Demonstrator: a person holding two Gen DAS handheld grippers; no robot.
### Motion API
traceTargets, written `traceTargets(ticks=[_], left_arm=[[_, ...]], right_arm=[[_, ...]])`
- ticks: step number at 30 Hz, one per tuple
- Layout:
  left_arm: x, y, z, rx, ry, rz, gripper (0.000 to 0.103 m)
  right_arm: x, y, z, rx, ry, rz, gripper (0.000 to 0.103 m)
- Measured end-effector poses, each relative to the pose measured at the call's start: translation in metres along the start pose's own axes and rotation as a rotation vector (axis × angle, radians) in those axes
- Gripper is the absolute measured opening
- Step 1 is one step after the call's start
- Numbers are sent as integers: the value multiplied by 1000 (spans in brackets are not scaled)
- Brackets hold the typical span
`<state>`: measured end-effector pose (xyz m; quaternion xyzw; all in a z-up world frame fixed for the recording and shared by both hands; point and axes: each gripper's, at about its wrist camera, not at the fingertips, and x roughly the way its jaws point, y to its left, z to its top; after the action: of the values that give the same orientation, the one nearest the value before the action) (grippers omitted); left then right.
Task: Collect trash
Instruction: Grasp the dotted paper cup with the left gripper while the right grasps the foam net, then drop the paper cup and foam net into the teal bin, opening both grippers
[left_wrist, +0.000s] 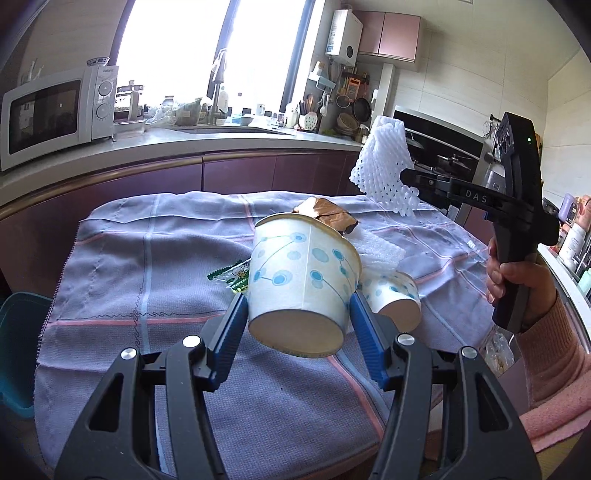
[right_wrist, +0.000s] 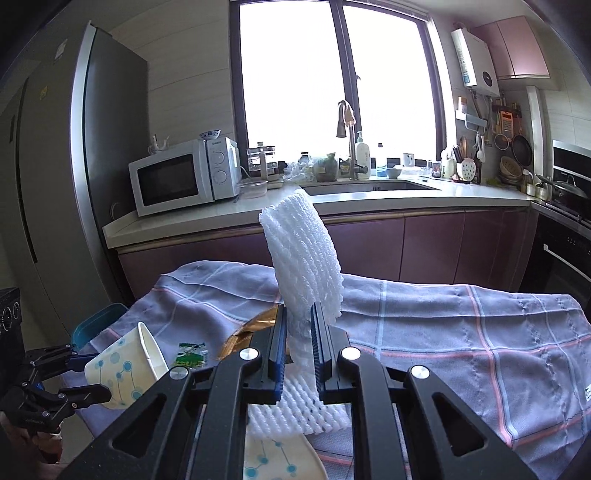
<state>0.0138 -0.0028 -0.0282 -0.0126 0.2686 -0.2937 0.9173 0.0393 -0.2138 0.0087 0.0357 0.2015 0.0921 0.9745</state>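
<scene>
the right claw (right_wrist: 298, 343) has "das" printed on its black arm; the microwave (left_wrist: 55, 110) reads "galanz". the left claw (left_wrist: 297, 325) is clamped on a paper cup (left_wrist: 303, 280) with blue dots, lifted off the checked cloth (left_wrist: 147, 258) on the worktop. the right claw pinches a white foam net sleeve (right_wrist: 306, 266), held upright. a second dotted cup (left_wrist: 393, 299), a green wrapper (left_wrist: 231, 277), a brown crumpled wrapper (left_wrist: 328, 214) and a foam sheet (left_wrist: 380, 253) lie on the cloth behind. a teal bin (right_wrist: 98, 325) sits at the worktop's edge.
</scene>
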Motion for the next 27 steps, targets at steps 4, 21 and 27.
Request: traceTargets(ticks=[4, 21, 27], left_arm=[[-16, 6, 3, -8, -31, 17, 57], [-95, 90, -2, -126, -133, 262, 57], [-125, 137, -8, -187, -160, 384, 57]], right_arm=[[0, 26, 5, -40, -10, 61, 12], [52, 150, 16, -132, 66, 416, 12], [85, 201, 23, -159, 116, 532, 12]])
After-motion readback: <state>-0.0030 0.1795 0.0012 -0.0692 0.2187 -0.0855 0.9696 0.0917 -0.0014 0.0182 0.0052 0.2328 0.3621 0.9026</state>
